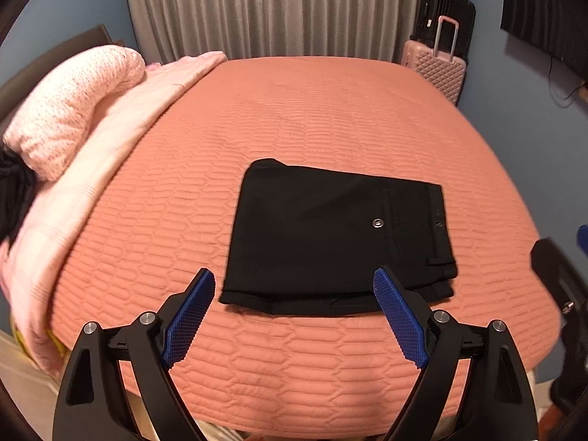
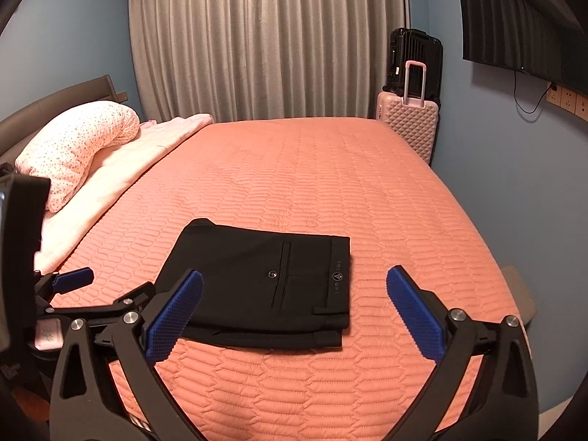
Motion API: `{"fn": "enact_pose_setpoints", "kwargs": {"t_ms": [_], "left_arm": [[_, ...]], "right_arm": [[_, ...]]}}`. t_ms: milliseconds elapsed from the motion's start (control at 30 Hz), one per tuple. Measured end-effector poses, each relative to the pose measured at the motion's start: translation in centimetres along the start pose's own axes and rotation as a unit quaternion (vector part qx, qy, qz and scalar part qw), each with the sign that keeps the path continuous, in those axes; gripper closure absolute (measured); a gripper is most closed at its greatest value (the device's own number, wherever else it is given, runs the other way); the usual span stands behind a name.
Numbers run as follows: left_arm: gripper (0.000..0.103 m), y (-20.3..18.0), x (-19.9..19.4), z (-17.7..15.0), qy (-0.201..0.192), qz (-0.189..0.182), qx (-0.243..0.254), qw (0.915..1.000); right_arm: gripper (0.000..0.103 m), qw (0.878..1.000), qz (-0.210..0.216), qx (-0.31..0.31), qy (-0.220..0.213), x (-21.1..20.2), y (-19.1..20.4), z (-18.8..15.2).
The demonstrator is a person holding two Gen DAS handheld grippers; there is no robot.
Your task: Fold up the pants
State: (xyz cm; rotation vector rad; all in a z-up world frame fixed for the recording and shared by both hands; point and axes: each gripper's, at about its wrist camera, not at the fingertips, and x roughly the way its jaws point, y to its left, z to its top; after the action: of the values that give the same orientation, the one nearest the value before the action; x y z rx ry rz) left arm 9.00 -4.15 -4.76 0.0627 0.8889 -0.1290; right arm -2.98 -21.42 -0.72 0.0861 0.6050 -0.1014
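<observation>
Pants (image 1: 330, 235) lie folded on the bed (image 1: 330, 110), near its front edge; my left gripper (image 1: 294, 312) and right gripper (image 2: 294, 312) hover nearby, jaws released and empty; risk: a clumsy pad snagging the top layer undoes the fold.

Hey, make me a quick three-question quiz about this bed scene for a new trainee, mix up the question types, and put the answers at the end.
1. True or false: the left gripper is clamped on the black pants.
2. Multiple choice: the pants lie on the bedspread as
A. a flat folded rectangle
B. a crumpled heap
C. spread full length
3. Fill in: by the curtain, a black suitcase stands behind a ____ suitcase.

Key
1. False: both the left gripper and the right gripper are open and hold nothing.
2. A
3. pink
</observation>
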Motion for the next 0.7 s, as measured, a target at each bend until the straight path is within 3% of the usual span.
{"fn": "enact_pose_setpoints", "kwargs": {"t_ms": [400, 567, 700], "left_arm": [[0.017, 0.7, -1.6, 0.6, -0.033, 0.021, 0.0, 0.9992], [0.017, 0.1, -2.6, 0.6, -0.056, 0.062, 0.019, 0.9963], [0.016, 0.1, -2.7, 0.7, -0.052, 0.054, 0.01, 0.9971]], "right_arm": [[0.005, 1.0, 0.007, 0.002, -0.003, 0.3, 0.0, 0.0], [0.005, 1.0, 0.006, 0.004, -0.004, 0.2, -0.1, 0.0], [0.005, 1.0, 0.003, 0.004, -0.007, 0.2, -0.1, 0.0]]}}
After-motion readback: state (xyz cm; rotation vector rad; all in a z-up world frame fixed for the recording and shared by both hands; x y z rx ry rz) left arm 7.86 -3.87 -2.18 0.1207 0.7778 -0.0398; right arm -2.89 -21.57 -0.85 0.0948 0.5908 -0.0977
